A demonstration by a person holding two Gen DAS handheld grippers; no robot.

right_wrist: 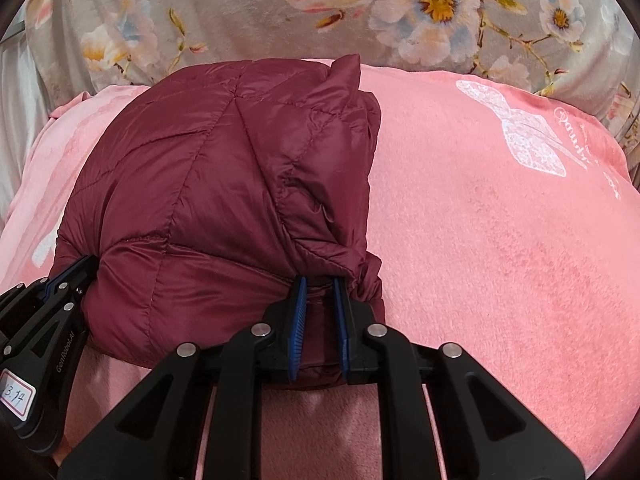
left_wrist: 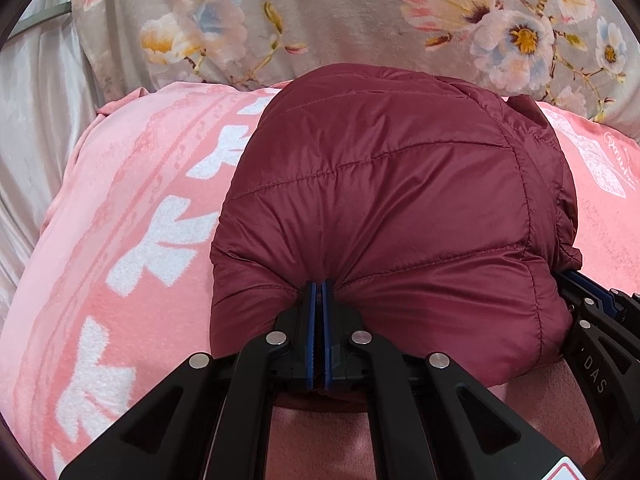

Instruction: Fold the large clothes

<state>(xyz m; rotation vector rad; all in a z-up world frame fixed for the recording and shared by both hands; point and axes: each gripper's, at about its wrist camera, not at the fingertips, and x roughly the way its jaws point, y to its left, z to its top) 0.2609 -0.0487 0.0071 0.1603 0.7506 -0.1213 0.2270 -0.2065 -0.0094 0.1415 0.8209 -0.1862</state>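
Note:
A maroon quilted puffer jacket [left_wrist: 384, 200] lies folded into a rounded bundle on a pink blanket [left_wrist: 120, 208]. My left gripper [left_wrist: 319, 285] is shut on the jacket's near edge, and the fabric puckers around its blue pads. The right gripper [left_wrist: 576, 280] shows at the bundle's right corner. In the right wrist view the jacket [right_wrist: 216, 184] fills the left half. My right gripper [right_wrist: 320, 280] is shut on a bunched fold at its near right corner, with fabric between the pads. The left gripper [right_wrist: 88, 266] bites the bundle's left side.
The pink blanket [right_wrist: 500, 240] with white prints spreads wide to the right of the jacket. Behind it lies a grey floral cover [right_wrist: 248, 12]. Pale silvery cloth [left_wrist: 36, 128] hangs at the far left.

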